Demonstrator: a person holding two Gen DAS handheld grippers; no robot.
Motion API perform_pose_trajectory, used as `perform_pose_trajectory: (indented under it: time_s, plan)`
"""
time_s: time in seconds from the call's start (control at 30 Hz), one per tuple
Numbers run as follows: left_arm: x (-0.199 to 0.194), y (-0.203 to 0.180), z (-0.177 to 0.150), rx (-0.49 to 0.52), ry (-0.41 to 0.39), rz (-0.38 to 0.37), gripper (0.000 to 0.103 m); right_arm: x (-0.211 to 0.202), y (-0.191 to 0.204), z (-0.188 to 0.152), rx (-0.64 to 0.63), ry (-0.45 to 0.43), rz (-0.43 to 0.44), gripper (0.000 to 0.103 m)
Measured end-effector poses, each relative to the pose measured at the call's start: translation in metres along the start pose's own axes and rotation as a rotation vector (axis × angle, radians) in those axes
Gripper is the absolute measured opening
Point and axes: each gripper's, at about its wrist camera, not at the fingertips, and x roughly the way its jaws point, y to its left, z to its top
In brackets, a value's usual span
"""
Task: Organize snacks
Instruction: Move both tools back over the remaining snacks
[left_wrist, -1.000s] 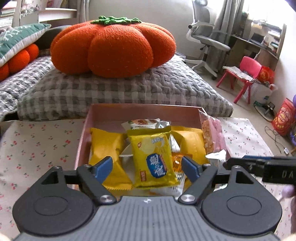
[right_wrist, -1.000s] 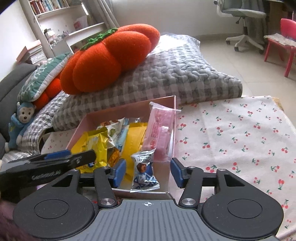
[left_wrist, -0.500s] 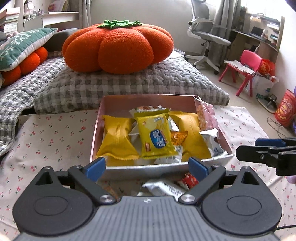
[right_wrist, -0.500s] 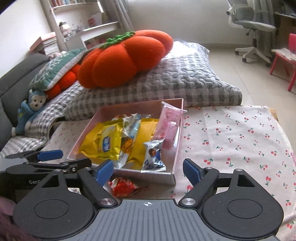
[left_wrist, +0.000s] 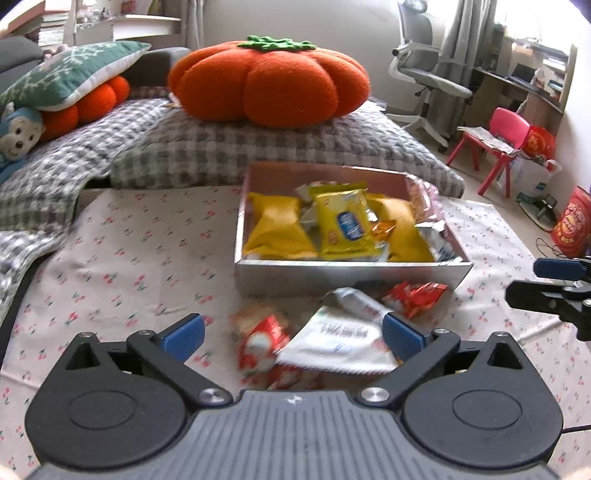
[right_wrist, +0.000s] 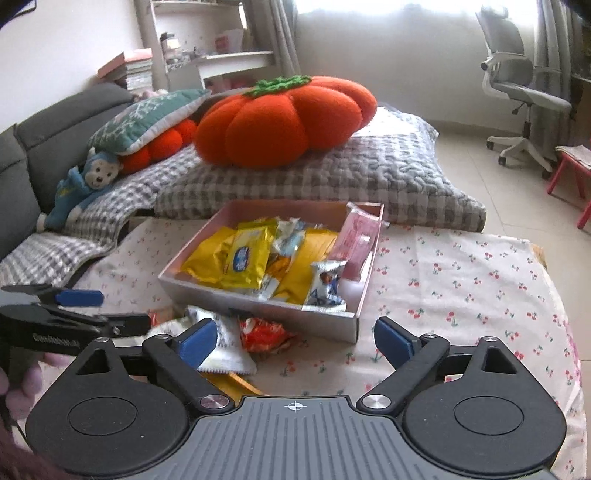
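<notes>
Here both hand-held grippers gape, empty, before the snack box.

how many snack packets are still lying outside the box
4 at least, all on the cloth just before the box: a white packet, a silver one, a red one and a blurred red-and-white one. More may hide behind the gripper.

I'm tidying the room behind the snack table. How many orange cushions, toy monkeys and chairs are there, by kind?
Orange cushions: 2 (big orange cushion, small orange cushion)
Toy monkeys: 1 (toy monkey)
Chairs: 2 (office chair, pink chair)
Total: 5
</notes>
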Motion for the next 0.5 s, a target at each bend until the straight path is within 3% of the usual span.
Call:
perform_pose_trajectory:
  time_s: [0.3,0.5]
  plan:
    - [0.004,0.024,-0.028,0.044,0.003,0.028,0.103,0.004,0.024,-0.027,-0.133,0.032,0.013,0.097]
    - [0.006,0.028,-0.042,0.031,0.008,0.008,0.103,0.015,0.041,-0.043,-0.236,0.065,-0.001,0.097]
